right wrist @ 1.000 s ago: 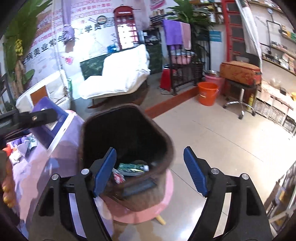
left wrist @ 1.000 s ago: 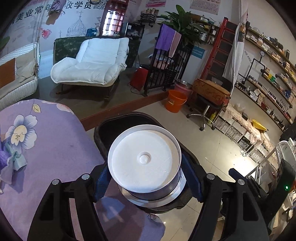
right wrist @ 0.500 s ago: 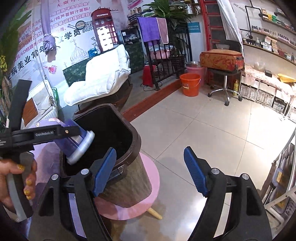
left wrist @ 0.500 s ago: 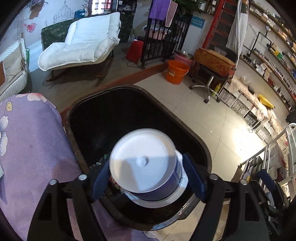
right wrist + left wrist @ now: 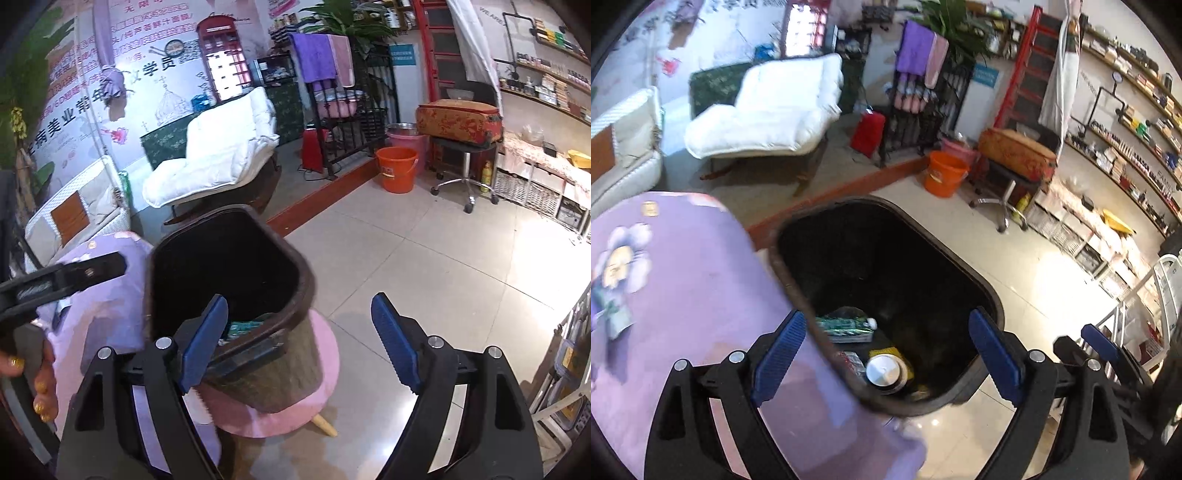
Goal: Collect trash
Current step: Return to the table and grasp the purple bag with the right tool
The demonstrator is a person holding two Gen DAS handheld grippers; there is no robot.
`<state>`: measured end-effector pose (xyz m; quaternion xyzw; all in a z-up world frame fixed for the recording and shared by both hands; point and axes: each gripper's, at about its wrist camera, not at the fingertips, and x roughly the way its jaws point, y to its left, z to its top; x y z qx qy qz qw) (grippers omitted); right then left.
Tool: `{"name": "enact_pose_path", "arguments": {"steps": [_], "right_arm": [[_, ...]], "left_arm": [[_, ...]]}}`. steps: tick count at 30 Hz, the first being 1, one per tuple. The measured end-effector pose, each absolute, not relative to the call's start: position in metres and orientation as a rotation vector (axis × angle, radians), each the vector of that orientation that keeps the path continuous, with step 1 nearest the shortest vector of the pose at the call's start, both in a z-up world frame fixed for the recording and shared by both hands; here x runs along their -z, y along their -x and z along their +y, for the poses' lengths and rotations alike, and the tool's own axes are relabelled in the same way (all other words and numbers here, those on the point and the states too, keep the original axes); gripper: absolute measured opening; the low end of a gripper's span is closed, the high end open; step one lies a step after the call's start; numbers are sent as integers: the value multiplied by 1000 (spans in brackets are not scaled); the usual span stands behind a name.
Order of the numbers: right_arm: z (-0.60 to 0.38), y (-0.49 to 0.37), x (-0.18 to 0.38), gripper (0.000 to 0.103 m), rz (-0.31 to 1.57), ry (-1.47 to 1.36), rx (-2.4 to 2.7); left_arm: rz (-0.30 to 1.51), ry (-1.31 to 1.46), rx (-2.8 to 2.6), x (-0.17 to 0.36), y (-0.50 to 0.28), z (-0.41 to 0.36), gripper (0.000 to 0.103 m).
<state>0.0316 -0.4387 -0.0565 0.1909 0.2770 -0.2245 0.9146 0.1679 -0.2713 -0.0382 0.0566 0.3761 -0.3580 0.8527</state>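
Blue-padded left tool (image 5: 886,347) just spread wide, empty, above bin (image 5: 982,288); right tool (image 5: 299,339) likewise.

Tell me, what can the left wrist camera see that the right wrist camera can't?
Only the left wrist view looks down to the bin's bottom: a round silver-lidded can beside a yellow wrapper. Its own left gripper, jaws just opened and empty, hangs above them.

Only the right wrist view shows the pink round stool under the bin, a hand holding the other tool, and the open, empty right gripper.

Both show the dark brown plastic trash bin, the green packet inside it, the purple flowered tablecloth and the orange bucket.
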Motion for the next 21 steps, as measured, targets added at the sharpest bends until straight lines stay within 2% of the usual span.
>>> {"name": "enact_pose_path", "arguments": {"steps": [7, 21], "right_arm": [[-398, -56, 48, 80, 582, -360, 317], [-250, -123, 30, 80, 696, -204, -153]], "left_arm": [[716, -100, 649, 27, -146, -201, 89], [731, -5, 338, 32, -125, -42, 89]]}}
